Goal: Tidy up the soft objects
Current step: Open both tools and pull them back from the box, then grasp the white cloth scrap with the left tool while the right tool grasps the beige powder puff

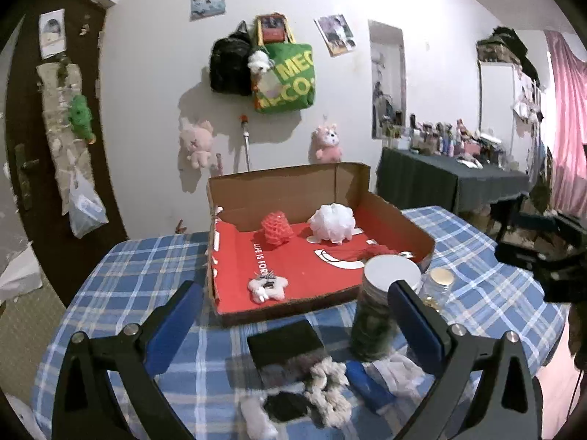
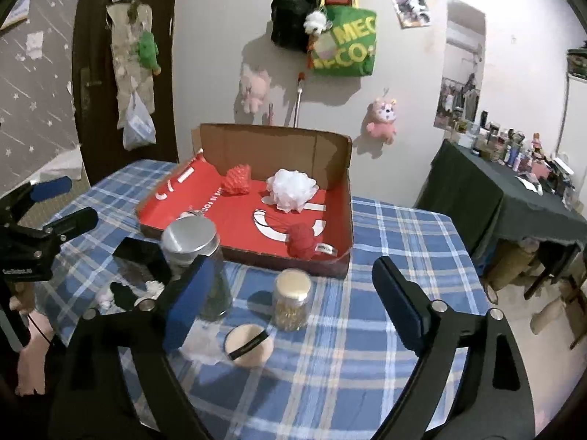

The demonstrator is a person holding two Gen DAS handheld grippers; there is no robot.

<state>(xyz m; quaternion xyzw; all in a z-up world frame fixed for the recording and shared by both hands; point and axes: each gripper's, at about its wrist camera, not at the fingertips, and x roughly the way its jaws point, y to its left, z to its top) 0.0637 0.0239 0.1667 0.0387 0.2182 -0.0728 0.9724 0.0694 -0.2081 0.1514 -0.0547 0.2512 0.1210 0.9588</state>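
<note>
A cardboard box (image 1: 286, 183) with a red lining stands on the plaid table. In it lie a white pouf (image 1: 332, 223), a red knitted piece (image 1: 277, 228), a small white plush (image 1: 266, 288) and a red yarn ball (image 2: 301, 241). My left gripper (image 1: 293, 315) is open and empty, above a black block (image 1: 284, 341). Near it lie a grey-white scrunchie (image 1: 326, 392), a black soft piece (image 1: 286, 405) and a blue item (image 1: 368, 385). My right gripper (image 2: 293, 286) is open and empty, above a round beige puff with a black band (image 2: 247, 344).
A tall jar with a silver lid (image 2: 194, 253) and a small jar with a gold lid (image 2: 291, 300) stand in front of the box. A dark-covered side table (image 2: 513, 205) with bottles stands at the right. Bags and plush toys hang on the wall.
</note>
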